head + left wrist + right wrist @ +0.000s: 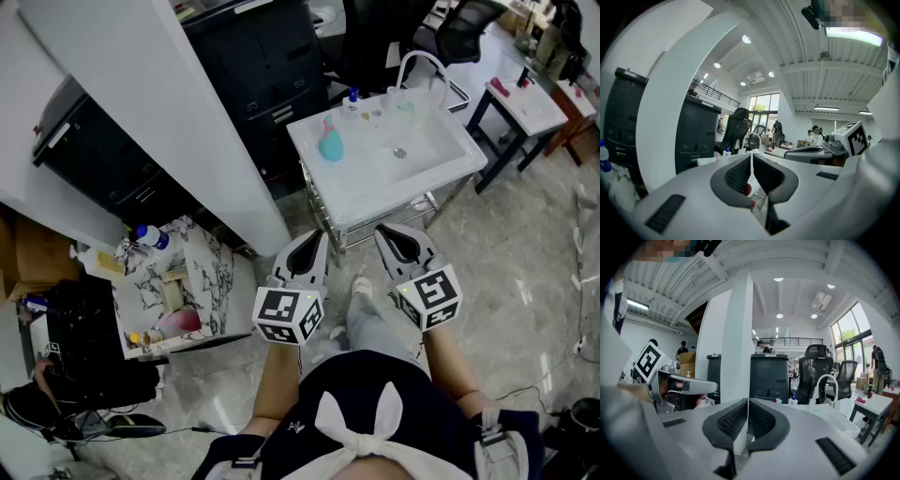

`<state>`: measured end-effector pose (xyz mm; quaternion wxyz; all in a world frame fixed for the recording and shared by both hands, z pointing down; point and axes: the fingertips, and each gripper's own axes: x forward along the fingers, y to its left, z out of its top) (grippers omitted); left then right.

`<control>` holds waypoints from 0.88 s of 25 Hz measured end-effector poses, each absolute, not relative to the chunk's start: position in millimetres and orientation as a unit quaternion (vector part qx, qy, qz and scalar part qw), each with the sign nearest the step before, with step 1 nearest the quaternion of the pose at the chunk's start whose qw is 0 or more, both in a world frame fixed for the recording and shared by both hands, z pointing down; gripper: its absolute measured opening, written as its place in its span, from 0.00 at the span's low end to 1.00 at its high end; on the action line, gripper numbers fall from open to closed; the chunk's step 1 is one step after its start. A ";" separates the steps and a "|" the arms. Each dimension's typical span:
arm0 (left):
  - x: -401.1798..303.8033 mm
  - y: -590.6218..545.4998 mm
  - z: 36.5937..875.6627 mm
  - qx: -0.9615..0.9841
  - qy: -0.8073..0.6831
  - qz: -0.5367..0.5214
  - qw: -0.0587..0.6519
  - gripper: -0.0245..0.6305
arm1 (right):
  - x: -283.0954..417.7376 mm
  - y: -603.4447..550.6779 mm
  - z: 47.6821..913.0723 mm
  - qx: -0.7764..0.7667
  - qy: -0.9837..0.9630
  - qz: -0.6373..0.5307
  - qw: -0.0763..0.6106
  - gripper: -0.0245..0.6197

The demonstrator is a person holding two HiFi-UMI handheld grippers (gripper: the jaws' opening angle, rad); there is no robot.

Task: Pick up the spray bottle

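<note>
Left tongs (315, 240) fully closed, jaws pressed together, nothing between them; left gripper view shows the same (751, 161). Right tongs (392, 234) also closed and empty, pads flush in the right gripper view (747, 406). The two are held side by side in front of the person, roughly level, pointing toward the white table (370, 192) and short of it.

Teal spray bottle (330, 141) stands upright on the table's left part, just beside the sink basin (412, 141), untouched and well apart from both tongs. Small blue-capped bottle (352, 97) sits near the rear edge. Curved faucet (419, 61) is behind the basin.

White pillar (159, 103) at left, with a black cabinet (267, 66) beside it. Marble-patterned cart (211, 272) holding bottles at lower left. Dark-legged side table (525, 108) at right. Office chairs and people show far back in both gripper views, too small to detail.
</note>
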<state>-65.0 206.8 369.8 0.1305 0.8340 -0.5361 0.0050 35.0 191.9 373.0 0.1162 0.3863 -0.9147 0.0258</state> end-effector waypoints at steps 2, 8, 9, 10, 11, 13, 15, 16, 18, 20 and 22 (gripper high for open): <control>-68.1 208.3 368.2 0.834 -0.537 0.005 0.130 0.10 | 32.0 194.1 372.5 0.388 -0.914 0.025 0.115 0.08; -64.2 203.7 367.8 0.836 -0.535 0.018 0.122 0.10 | 37.1 187.4 376.2 0.406 -0.907 0.029 0.107 0.08; -62.9 202.5 368.9 0.837 -0.534 0.020 0.121 0.10 | 38.3 186.0 377.9 0.408 -0.906 0.032 0.107 0.08; -61.8 200.9 370.0 0.837 -0.533 0.022 0.120 0.10 | 39.5 184.6 379.2 0.409 -0.906 0.034 0.106 0.08; -60.9 198.6 371.0 0.837 -0.533 0.023 0.120 0.10 | 40.7 182.7 380.5 0.409 -0.906 0.035 0.105 0.08; -59.8 192.5 372.8 0.835 -0.536 0.024 0.120 0.10 | 42.6 177.3 384.0 0.408 -0.906 0.036 0.105 0.08; -58.7 185.3 375.2 0.833 -0.539 0.026 0.122 0.10 | 42.9 170.1 388.0 0.403 -0.908 0.039 0.107 0.08; -57.8 181.1 376.7 0.832 -0.540 0.029 0.124 0.10 | 42.8 165.9 389.3 0.401 -0.908 0.042 0.109 0.08; -55.5 171.1 379.3 0.832 -0.540 0.036 0.125 0.10 | 42.5 155.9 389.6 0.398 -0.910 0.043 0.109 0.08; -53.5 159.8 381.1 0.832 -0.540 0.041 0.122 0.10 | 41.9 144.8 389.2 0.393 -0.912 0.041 0.107 0.08; -52.4 148.0 382.2 0.831 -0.541 0.043 0.122 0.10 | 41.8 133.5 390.0 0.389 -0.914 0.041 0.108 0.08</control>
